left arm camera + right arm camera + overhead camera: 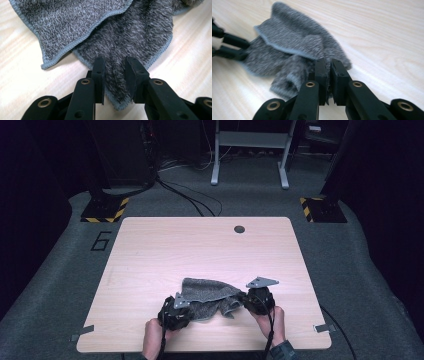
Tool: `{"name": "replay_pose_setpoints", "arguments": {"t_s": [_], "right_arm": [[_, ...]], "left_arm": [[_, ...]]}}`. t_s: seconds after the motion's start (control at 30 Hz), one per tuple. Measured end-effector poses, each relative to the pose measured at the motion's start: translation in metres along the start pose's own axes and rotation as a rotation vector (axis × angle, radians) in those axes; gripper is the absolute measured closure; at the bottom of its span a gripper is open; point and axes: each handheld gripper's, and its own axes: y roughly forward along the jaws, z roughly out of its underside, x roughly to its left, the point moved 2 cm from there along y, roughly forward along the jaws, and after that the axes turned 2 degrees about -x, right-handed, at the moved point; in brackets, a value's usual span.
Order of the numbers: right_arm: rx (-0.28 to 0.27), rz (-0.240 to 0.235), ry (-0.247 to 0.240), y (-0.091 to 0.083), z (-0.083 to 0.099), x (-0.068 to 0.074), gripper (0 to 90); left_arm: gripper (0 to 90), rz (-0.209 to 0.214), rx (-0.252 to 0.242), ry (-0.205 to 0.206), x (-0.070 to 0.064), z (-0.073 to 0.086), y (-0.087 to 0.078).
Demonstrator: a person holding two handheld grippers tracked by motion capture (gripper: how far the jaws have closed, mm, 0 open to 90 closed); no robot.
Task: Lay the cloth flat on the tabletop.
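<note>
A grey fluffy towel [207,292] with a lighter hemmed edge lies crumpled on the wooden table [200,245], near its front edge. My left gripper [186,307] is at the towel's left end. In the left gripper view its jaws [115,65] are shut on a bunched corner of the towel [75,22], whose folds converge into them. My right gripper [245,301] holds the towel's right end. There the jaws [329,63] stand almost together, pinching a fold of the towel [294,42]. The left gripper's black fingers [229,47] show at the far side of the cloth.
A round cable hole [239,229] sits near the table's far edge. Grey tape strips [81,332] mark the front corners. Beyond the table are cables on the carpet, a metal frame [250,150], and stand bases with yellow-black tape [105,210].
</note>
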Motion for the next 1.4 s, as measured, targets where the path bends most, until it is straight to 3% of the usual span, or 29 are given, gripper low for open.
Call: {"name": "replay_pose_setpoints", "arguments": {"t_s": [0.13,0.33,0.43,0.57,0.6,0.83,1.03,1.23,1.33,1.4], "right_arm": [[0.001,0.004,0.006,0.003,-0.007,-0.009,84.2],[0.000,-0.010,0.013,0.006,-0.010,-0.008,78.1],[-0.018,-0.033,0.041,0.000,-0.008,-0.006,67.1],[-0.033,-0.044,0.063,-0.008,-0.007,-0.007,60.1],[-0.044,-0.045,0.088,-0.014,-0.007,-0.007,58.9],[-0.035,-0.044,0.095,-0.022,-0.005,-0.001,54.3],[0.006,-0.050,0.099,-0.017,0.002,0.007,50.5],[0.041,-0.054,0.131,-0.008,0.010,0.002,49.8],[0.050,-0.056,0.124,-0.005,0.013,0.002,49.9],[0.057,-0.055,0.125,-0.005,0.014,0.005,50.5]], "left_arm": [[66.5,0.011,-0.001,-0.009,-0.001,0.005,-0.004],[42.9,0.005,-0.032,-0.059,0.003,0.008,-0.013],[35.6,-0.037,-0.058,-0.081,0.016,0.006,-0.026],[30.8,-0.075,-0.059,-0.109,0.028,0.004,-0.027],[30.3,-0.088,-0.037,-0.116,0.036,0.003,-0.026],[32.3,-0.124,0.003,-0.101,0.049,-0.006,-0.008],[37.7,-0.133,0.022,-0.091,0.049,-0.008,0.001],[43.9,-0.136,0.031,-0.093,0.050,-0.006,0.004],[48.9,-0.127,0.021,-0.094,0.049,-0.006,0.004],[58.2,-0.120,0.019,-0.083,0.049,-0.006,0.003]]}}
